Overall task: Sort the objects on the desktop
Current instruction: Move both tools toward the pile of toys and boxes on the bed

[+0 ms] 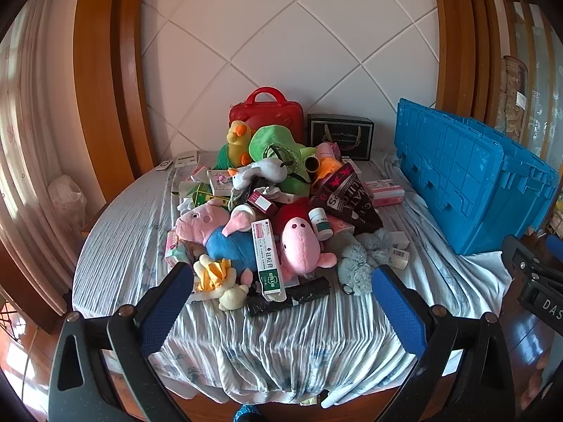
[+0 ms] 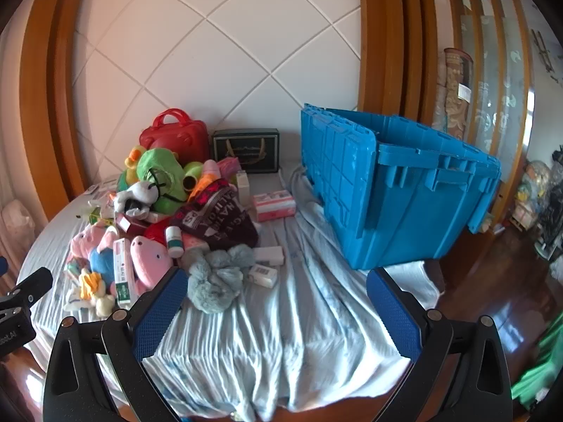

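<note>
Toy pile (image 1: pixel 267 211) hides the red case's (image 1: pixel 267 112) base.

Both wrist views face the toy pile (image 1: pixel 267 211) from the table edge.

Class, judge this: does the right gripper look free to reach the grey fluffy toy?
Probably yes. The right gripper is open and empty, and the grey fluffy toy lies at the pile's near edge, only bare tablecloth between them.

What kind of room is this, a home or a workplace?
Most likely a home room. A table under a wrinkled cloth holds a pile of plush toys beside a blue crate, and there are curtains and wooden trim.
</note>
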{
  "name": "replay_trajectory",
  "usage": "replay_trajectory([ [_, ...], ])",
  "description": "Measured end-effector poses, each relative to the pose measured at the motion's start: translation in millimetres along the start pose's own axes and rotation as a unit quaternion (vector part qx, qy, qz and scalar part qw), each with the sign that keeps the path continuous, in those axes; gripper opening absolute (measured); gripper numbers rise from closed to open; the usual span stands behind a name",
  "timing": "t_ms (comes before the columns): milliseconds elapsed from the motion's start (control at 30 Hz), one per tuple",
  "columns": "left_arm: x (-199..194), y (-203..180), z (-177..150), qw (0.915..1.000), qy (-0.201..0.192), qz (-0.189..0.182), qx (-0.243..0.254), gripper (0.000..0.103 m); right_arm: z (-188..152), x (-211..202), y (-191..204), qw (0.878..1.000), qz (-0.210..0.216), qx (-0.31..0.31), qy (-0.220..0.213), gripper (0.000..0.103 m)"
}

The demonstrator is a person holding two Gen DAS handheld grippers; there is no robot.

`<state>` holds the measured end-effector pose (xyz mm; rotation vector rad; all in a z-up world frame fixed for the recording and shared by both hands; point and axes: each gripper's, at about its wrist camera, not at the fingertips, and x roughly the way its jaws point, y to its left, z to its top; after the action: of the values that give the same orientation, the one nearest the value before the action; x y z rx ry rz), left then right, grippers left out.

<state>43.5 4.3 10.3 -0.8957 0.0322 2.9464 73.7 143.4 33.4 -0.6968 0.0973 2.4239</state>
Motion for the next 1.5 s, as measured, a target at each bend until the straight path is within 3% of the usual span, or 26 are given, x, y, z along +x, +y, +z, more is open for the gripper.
replay_trajectory([
  [433, 2.1, -12.1, 0.6, 1.0, 0.004, -0.003, 0.006, 0.103, -2.8, 2.4, -13.8, 1.0, -0.006, 0.004, 0.0, 0.103],
  [767, 7.6, -0.6, -3.2, 0.9999, 0.01, -0.006, 0.007, 0.103, -8.5, 12.3, -16.6, 1.0, -0.002, 0.007, 0.013, 0.103],
  [1300, 50.3, 2.9, 4.2, 0.9992, 0.029, -0.023, 0.016, 0.103, -5.0, 55.2, -2.5, 0.998, -0.033, -0.021, 0.039, 0.103],
  [1500, 59.0, 25.8, 7.2, 0.9994, 0.031, -0.018, 0.001, 0.103, -2.9, 63.4, -6.5, 0.998, -0.028, -0.015, 0.049, 0.103],
])
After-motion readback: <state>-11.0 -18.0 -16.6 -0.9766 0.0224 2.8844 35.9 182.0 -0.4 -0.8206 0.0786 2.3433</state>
